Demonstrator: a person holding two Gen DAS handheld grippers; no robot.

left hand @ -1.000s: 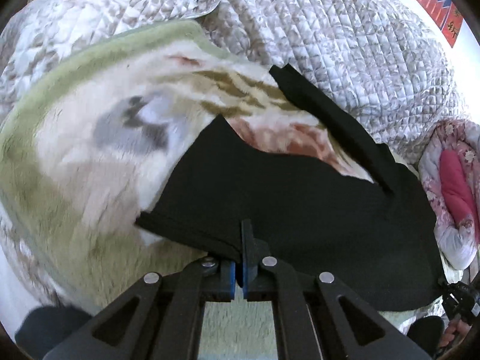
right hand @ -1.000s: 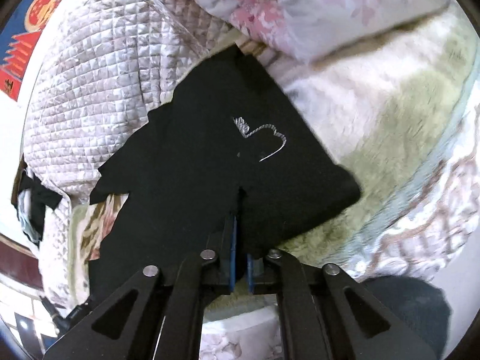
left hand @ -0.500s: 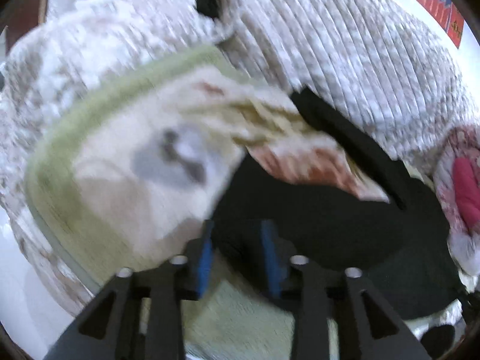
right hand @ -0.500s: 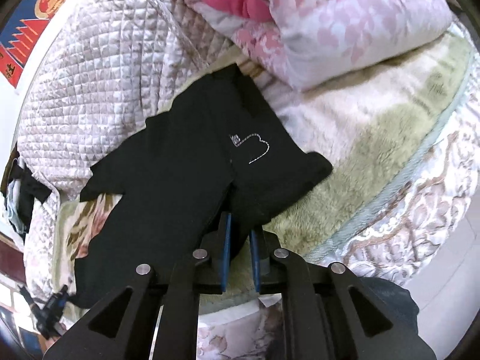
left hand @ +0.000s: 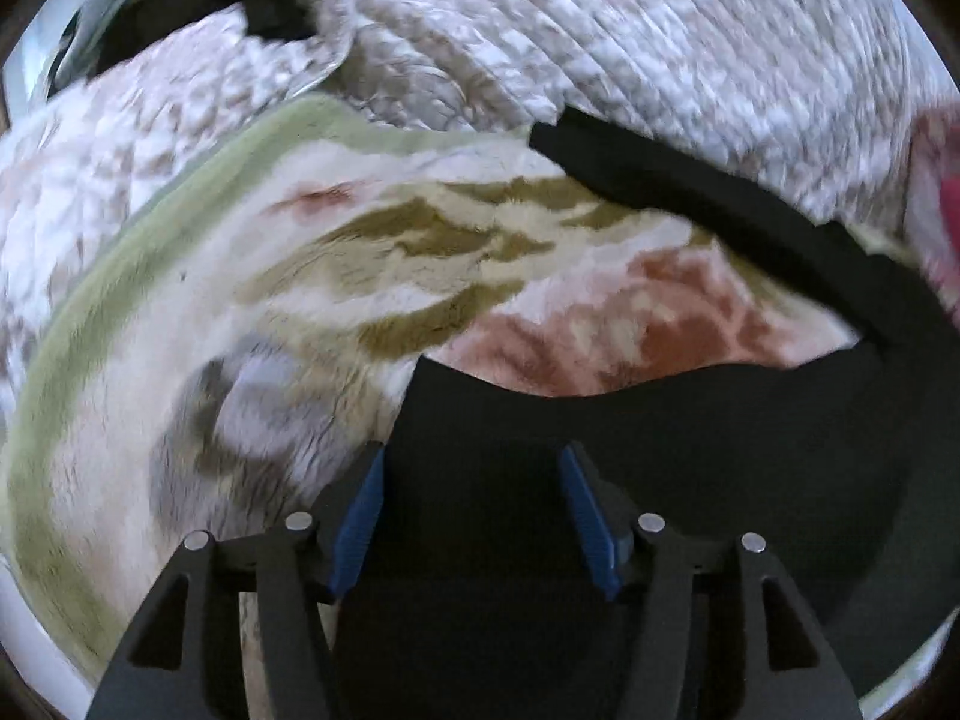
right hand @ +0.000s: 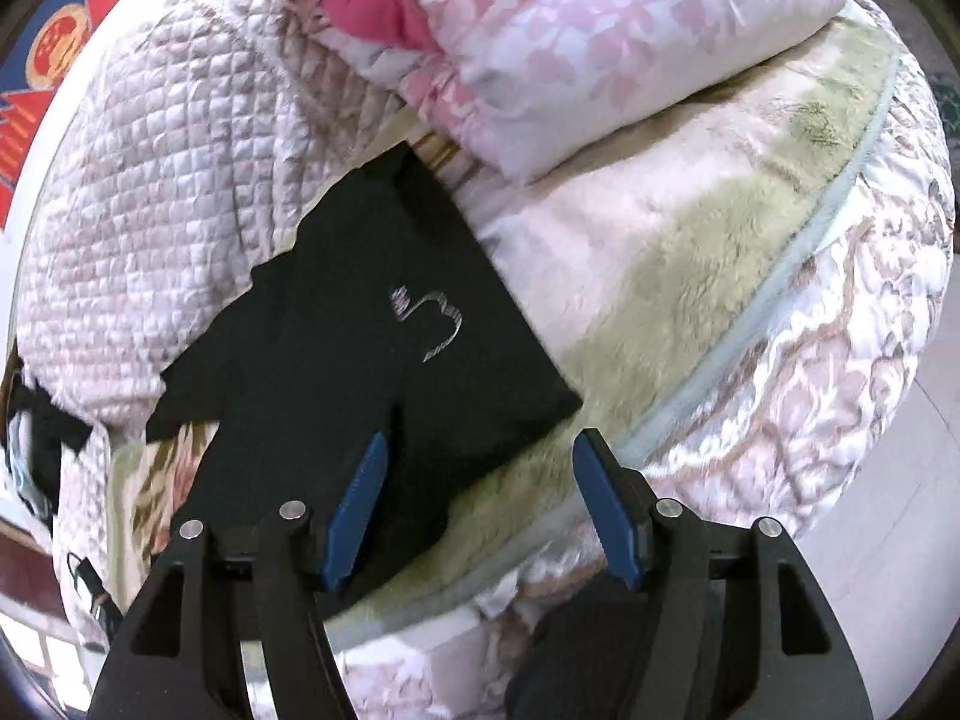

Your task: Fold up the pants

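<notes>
The black pants [left hand: 690, 456] lie on a plush blanket [left hand: 240, 300]; one leg [left hand: 690, 186] stretches toward the far quilt. My left gripper [left hand: 474, 510] is open and empty, its blue pads over the near edge of the black cloth. In the right wrist view the pants [right hand: 360, 360] show a white embroidered mark [right hand: 432, 324] near the waist. My right gripper [right hand: 480, 504] is open and empty, just above the pants' near corner and the blanket's edge.
A quilted white bedspread [left hand: 660, 30] rises behind the blanket. A folded pink floral duvet [right hand: 570, 42] lies at the head end beside the pants. Dark clothing [left hand: 198, 12] sits at the far left. The bed's edge and floor [right hand: 888, 480] are at right.
Both grippers were shut on the pants' near edge a second ago. Both have opened and let the cloth drop flat on the blanket.
</notes>
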